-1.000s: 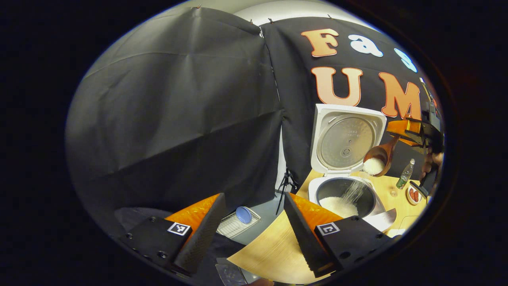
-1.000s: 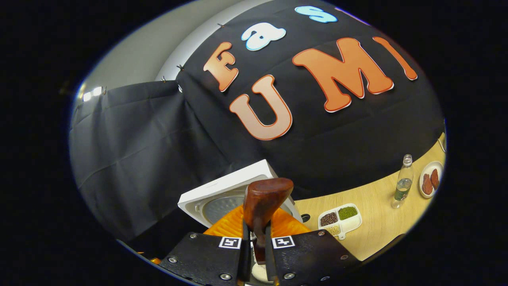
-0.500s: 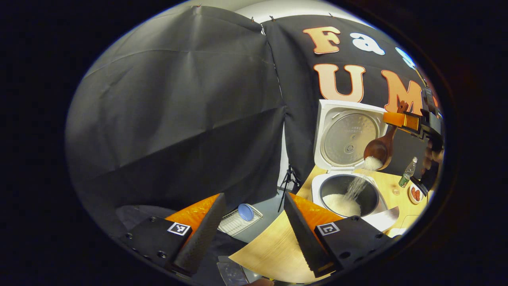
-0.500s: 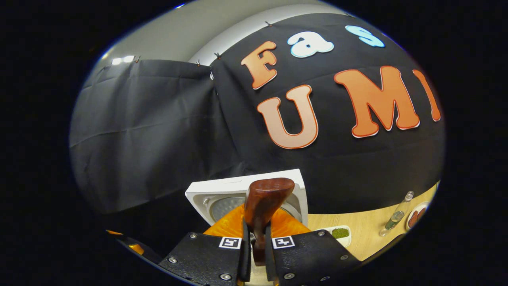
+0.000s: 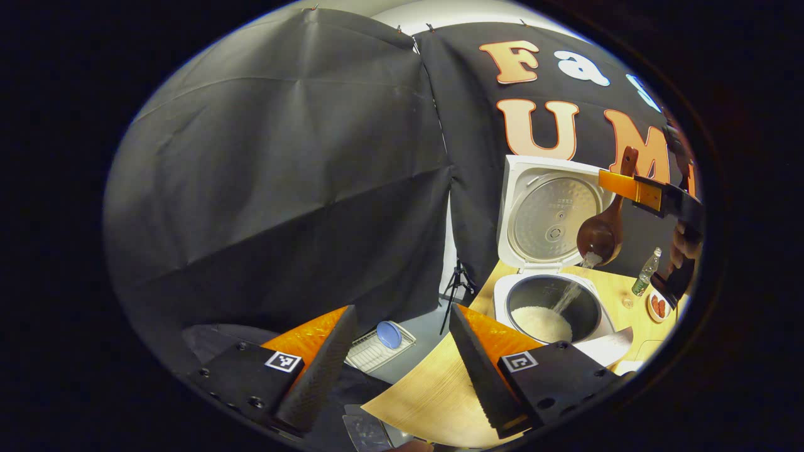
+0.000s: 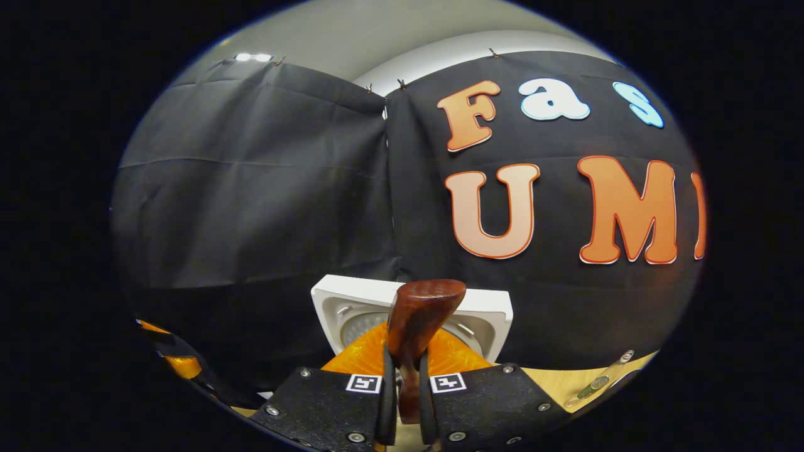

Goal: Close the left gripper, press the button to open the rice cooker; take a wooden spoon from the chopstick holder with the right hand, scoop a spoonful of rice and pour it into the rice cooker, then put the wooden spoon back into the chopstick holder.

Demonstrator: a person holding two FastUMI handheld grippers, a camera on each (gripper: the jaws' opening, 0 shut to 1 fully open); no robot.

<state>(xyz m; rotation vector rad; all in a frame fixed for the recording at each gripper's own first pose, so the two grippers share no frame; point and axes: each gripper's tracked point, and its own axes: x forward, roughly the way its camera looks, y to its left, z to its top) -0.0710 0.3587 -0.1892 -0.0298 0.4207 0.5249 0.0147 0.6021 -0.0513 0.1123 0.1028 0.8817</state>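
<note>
I see wooden spoon (image 5: 600, 233) – glossy dark wood | rice cooker (image 5: 551, 251) – smooth white plastic shell, dimpled metal inner lid, dark matt pot | table (image 5: 433, 395) pale wood grain, matt | bottle (image 5: 644, 274) clear, shiny | my left gripper (image 5: 398, 370) pads look rough.

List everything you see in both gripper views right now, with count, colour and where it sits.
rice cooker: one, white, lid up, on the table's far end
rice: white heap in the cooker pot, thin stream falling from the spoon
wooden spoon: one, dark brown, tipped above the pot
table: one, light wood
bottle: one, clear, right of the cooker
small plate: one, white, holds red pieces
wire rack: one, white, blue disc on it, below the table
left gripper: open, empty
right gripper: shut on the spoon handle
</note>
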